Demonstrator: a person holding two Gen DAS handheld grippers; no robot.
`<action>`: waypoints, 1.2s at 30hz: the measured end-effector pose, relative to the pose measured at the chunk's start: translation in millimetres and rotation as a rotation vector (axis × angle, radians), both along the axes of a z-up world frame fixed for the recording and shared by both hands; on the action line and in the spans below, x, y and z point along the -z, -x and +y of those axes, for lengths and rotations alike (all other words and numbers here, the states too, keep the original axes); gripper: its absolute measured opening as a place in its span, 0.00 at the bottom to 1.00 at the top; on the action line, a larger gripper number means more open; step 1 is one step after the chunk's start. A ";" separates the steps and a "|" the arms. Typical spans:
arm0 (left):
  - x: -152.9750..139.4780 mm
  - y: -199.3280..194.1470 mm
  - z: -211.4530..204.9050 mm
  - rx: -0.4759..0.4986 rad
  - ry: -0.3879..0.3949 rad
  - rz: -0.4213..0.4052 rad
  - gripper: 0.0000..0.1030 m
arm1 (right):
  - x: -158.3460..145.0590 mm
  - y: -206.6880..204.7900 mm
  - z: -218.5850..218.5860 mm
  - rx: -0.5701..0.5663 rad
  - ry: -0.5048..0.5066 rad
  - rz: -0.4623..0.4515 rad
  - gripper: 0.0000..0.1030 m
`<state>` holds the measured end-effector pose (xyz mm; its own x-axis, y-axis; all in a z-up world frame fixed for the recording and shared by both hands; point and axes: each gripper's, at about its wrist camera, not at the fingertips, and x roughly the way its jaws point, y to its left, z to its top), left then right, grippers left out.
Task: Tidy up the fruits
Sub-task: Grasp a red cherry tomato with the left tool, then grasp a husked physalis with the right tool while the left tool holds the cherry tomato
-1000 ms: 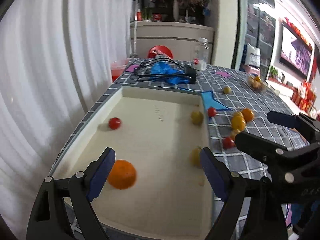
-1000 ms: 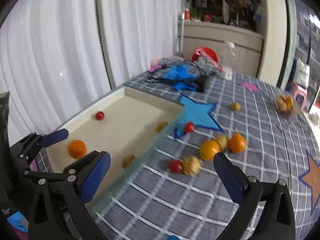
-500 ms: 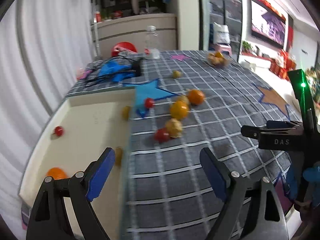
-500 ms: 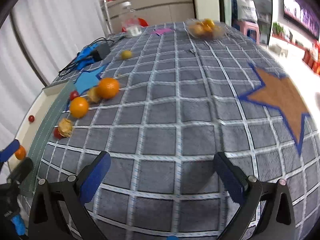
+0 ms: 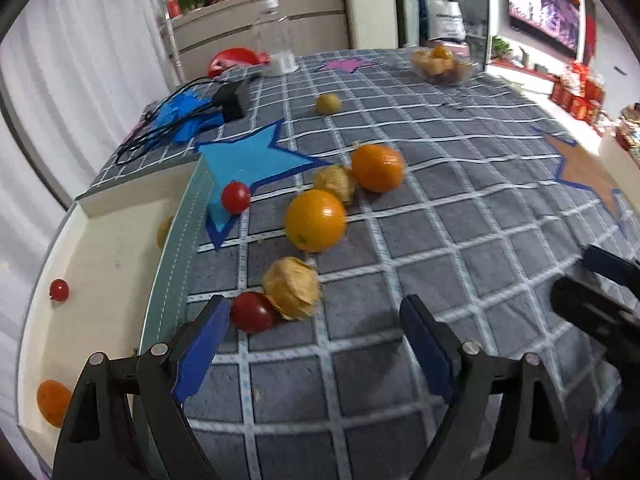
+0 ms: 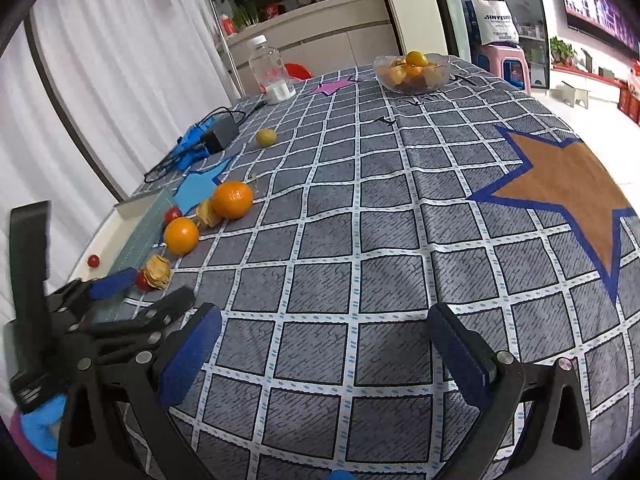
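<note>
A: Which fruit lies closest to the left gripper [image 5: 316, 330]?

B: The cherry tomato [image 5: 252, 312] and the husked physalis [image 5: 293, 293] touching it. Both sit on the checked tablecloth [image 5: 440, 240], just ahead of the gripper's left fingertip and close beside the tray's green edge [image 5: 176, 256]. The jaws stand wide apart and hold nothing.

A: So the fruit is not centred between the fingers?

B: No. It lies toward the left finger, so the gripper probably needs to shift left, toward the tray's edge, before it closes.

A: And the right gripper [image 6: 320, 344]?

B: Also spread apart and empty, over bare cloth nearer the table's middle. The fruit row lies well to its left, so the left one is plainly the nearer.

A: How does the row run?

B: Away from the tongs, roughly along the tray's edge: tomato and physalis first, then an orange [image 5: 315, 220], another physalis, a second orange [image 5: 378, 168].

A: The tray [image 5: 100, 264] itself?

B: It holds a small red fruit [image 5: 59, 289] by its left wall and an orange fruit [image 5: 52, 402] in its near corner.
</note>
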<state>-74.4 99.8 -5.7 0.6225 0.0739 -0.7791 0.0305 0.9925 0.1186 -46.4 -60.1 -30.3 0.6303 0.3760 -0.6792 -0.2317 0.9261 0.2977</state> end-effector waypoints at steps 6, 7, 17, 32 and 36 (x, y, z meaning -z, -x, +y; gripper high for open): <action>2.0 -8.3 12.2 -0.048 0.073 0.009 0.66 | -0.4 0.8 -2.1 0.000 -0.030 -0.003 1.00; 1.1 -7.3 12.6 -0.042 0.095 0.009 0.51 | -0.5 1.0 -4.0 0.001 -0.046 -0.004 1.00; -0.9 25.8 -39.1 0.128 0.157 0.006 0.25 | 1.1 -2.4 -41.0 0.028 -0.313 0.007 1.00; -26.5 59.6 -6.1 0.107 0.051 -0.120 0.67 | 2.1 -0.9 -49.2 0.038 -0.355 0.007 1.00; -13.6 54.5 3.5 0.079 0.051 -0.082 0.67 | 2.2 -0.9 -49.3 0.038 -0.355 0.007 1.00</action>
<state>-128.9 103.3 7.9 0.6867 -0.0168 -0.7268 0.1015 0.9922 0.0730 -45.5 -109.4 -32.5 0.6441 0.5658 -0.5147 -0.1961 0.7726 0.6039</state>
